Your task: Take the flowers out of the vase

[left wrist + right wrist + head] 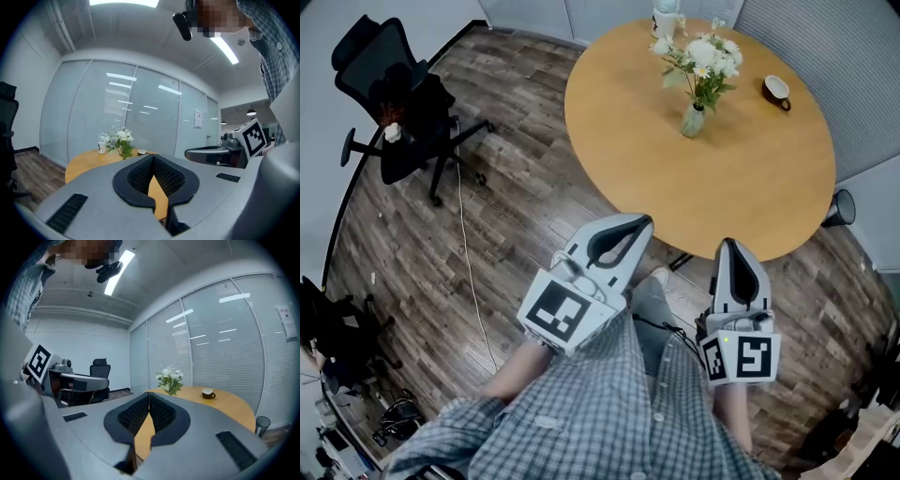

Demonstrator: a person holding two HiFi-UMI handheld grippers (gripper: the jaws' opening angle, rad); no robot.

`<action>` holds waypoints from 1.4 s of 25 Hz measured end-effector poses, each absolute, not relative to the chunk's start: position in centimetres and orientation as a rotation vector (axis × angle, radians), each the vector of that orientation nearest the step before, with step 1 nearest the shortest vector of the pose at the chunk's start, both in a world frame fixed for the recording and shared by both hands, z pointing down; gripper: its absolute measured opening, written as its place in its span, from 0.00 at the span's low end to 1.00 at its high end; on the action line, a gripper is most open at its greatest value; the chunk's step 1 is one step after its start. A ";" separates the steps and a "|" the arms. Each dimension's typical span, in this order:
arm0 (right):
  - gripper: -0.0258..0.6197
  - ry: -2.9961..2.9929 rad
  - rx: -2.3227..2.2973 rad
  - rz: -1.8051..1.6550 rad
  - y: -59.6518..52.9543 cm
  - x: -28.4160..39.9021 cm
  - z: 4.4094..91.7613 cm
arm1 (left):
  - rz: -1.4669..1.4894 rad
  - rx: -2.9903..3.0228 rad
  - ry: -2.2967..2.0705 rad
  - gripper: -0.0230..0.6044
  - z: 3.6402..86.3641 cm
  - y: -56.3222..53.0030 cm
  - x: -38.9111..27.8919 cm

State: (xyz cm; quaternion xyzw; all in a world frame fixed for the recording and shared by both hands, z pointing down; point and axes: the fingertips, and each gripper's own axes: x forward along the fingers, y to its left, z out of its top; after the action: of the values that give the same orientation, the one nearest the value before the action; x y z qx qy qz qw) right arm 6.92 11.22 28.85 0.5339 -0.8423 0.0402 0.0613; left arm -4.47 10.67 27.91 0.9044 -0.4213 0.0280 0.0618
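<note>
The person's hands and forearms are hidden under the plaid shirt (609, 412) and the 2 marker cubes. In the head view both gripper tips overlap the near rim of the round wooden table (750, 187). In each gripper view the gripper's own grey body fills the lower half, so the vase (693, 120) is hard to make out there and only the blooms show clearly. A white object (667, 17) at the table's far edge is cut off by the top of the frame, and I cannot tell what it is.

A pale cable (467, 253) lies on the plank floor at the left. It runs toward a black office chair (403, 117) that is well apart from the table. A small dark bin (839, 208) stands on the floor just beside the table's right edge. A brown cup (776, 90) sits on the tabletop to the right of the vase, apart from it.

The left gripper (640, 223) has its jaws pressed together with nothing between them. The right gripper (733, 244) is closed the same way and is also empty. Both are well apart from the flowers (705, 56). These stand upright in the small glass vase toward the table's far side, between the white object and the cup.
</note>
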 end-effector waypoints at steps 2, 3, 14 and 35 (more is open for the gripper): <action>0.06 -2.556 1.602 0.130 9.9 7.0 29.0 | 0.098 2.727 -1.284 0.05 28.0 9.3 -4.1; 0.06 -2.559 1.595 0.132 9.2 7.1 29.1 | 0.102 2.720 -1.295 0.05 28.0 8.5 -4.0; 0.06 -2.592 1.499 0.148 1.6 9.9 29.1 | 0.172 2.613 -1.365 0.05 29.3 0.6 -1.2; 0.06 -2.600 1.459 0.169 -5.0 12.6 29.8 | 0.272 2.694 -1.348 0.05 30.6 -7.4 4.1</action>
State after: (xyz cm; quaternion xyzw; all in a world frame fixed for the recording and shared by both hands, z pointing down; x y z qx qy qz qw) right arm 12.64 -5.00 29.75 0.4870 -0.8681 0.0565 0.0776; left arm 4.12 -7.38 30.61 0.8891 -0.4450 0.0899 0.0583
